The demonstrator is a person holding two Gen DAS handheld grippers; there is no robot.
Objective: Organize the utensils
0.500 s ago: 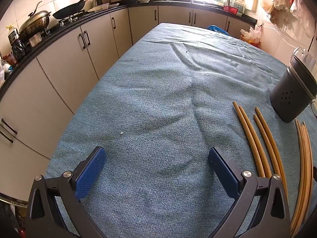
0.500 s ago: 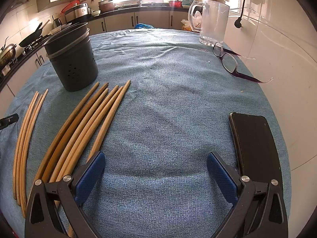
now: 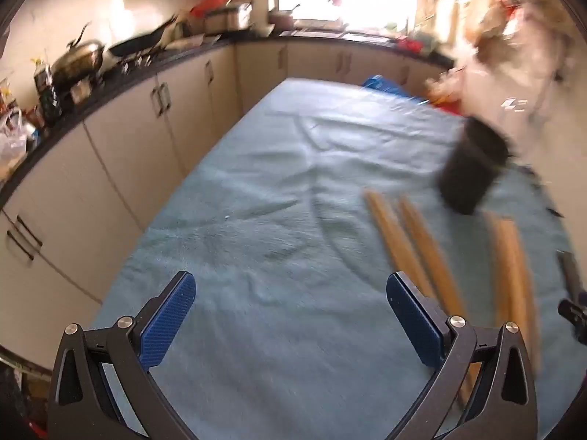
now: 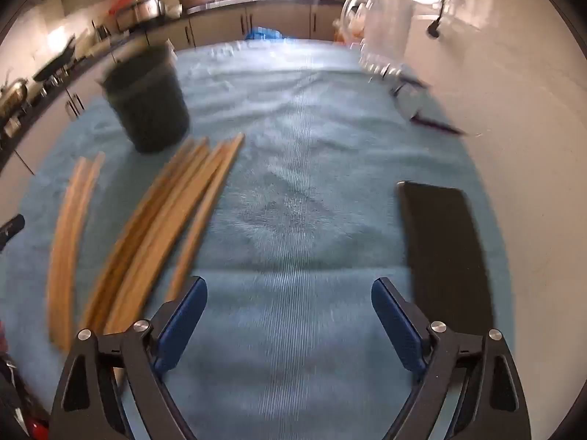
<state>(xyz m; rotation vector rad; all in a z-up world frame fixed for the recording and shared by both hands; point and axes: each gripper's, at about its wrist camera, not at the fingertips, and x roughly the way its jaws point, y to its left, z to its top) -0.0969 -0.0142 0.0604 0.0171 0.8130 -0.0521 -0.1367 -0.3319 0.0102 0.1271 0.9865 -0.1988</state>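
Observation:
Several long wooden chopsticks point(image 4: 161, 227) lie in groups on the blue cloth point(image 4: 301, 190), in front of a dark perforated utensil holder point(image 4: 146, 99). In the left wrist view the chopsticks point(image 3: 411, 249) lie at right, below the holder point(image 3: 469, 172). My left gripper point(image 3: 291, 308) is open and empty above bare cloth, left of the chopsticks. My right gripper point(image 4: 290, 311) is open and empty above the cloth, right of the chopsticks. Both views are motion-blurred.
A black phone point(image 4: 444, 249) lies right of my right gripper. Glasses point(image 4: 422, 106) and a clear jug point(image 4: 381, 25) sit at the far right by the wall. Kitchen cabinets point(image 3: 154, 135) and a cluttered counter run along the left.
Both grippers have risen and pulled back, so the chopsticks and holder sit farther off. The views have turned blurry. Both stay open and empty.

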